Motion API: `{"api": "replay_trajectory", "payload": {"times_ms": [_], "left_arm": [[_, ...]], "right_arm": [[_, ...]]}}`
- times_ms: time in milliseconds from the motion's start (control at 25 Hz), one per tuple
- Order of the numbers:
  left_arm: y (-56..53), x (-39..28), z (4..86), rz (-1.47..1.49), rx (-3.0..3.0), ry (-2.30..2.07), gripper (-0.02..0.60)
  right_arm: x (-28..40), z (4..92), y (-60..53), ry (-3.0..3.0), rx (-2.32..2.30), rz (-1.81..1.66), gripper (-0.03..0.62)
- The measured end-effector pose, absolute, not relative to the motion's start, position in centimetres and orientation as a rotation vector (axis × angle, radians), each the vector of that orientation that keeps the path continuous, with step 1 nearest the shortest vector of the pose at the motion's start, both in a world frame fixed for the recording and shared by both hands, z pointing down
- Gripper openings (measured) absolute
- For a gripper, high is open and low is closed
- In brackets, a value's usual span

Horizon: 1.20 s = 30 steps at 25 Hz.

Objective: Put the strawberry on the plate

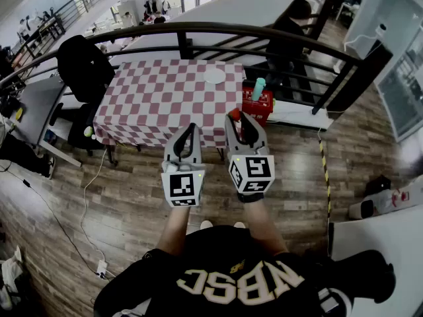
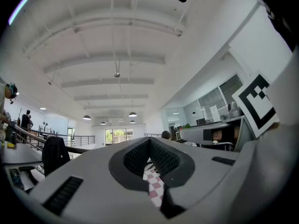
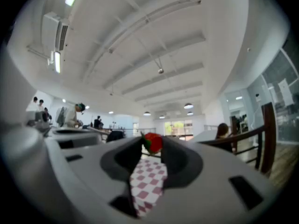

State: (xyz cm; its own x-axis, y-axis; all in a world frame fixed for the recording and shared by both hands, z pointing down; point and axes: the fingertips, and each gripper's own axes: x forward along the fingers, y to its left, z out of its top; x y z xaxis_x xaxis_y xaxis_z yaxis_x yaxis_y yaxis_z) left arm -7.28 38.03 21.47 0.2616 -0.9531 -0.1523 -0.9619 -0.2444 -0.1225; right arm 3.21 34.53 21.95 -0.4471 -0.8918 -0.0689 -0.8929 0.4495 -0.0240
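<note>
Pinching strawberry (image 3: 153,142) between right gripper (image 1: 236,115) fingertips (image 3: 170,154), aloft, well short of checkered table (image 1: 158,104). Holding left gripper (image 1: 192,128) closed tip to tip, empty. Pickup done; yet to carry across to white plate (image 1: 215,76) and release.

head view | pale block letters are reading "NBSC" across the person's black shirt (image 1: 244,284), well below the checkered table (image 1: 165,94) | left gripper (image 1: 191,127) and right gripper (image 1: 236,115), between shirt and table, are carrying square black-and-white markers without letters | red box (image 1: 259,105) just right of the table is showing markings too small to read
</note>
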Motion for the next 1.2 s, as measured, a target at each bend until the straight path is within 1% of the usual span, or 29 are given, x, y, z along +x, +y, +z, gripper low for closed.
{"api": "replay_trajectory", "payload": {"times_ms": [160, 320, 680, 880, 1000, 1200], "left_arm": [[38.7, -9.7, 21.6, 0.105, -2.333, 1.810, 0.015], [38.8, -12.3, 23.4, 0.093, -2.344, 1.854, 0.015], [38.7, -13.6, 24.5, 0.047, -2.376, 1.844, 0.015], [35.7, -15.8, 27.2, 0.021, -2.383, 1.968, 0.015], [32.6, -17.2, 26.7, 0.082, -2.371, 2.023, 0.015], [25.5, -17.0, 25.0, 0.120, -2.342, 2.022, 0.015]], "right_arm": [[1.0, 22.7, 35.0, 2.619, -1.604, 0.017, 0.138], [-1.7, 23.8, 35.8, 2.657, -1.582, 0.025, 0.138], [-6.2, 24.4, 34.4, 2.718, -1.502, -0.015, 0.138], [-8.4, 26.5, 31.7, 2.781, -1.437, -0.048, 0.138], [-8.8, 26.5, 28.6, 2.781, -1.409, -0.046, 0.138], [-8.0, 25.4, 21.4, 2.767, -1.372, -0.028, 0.138]]}}
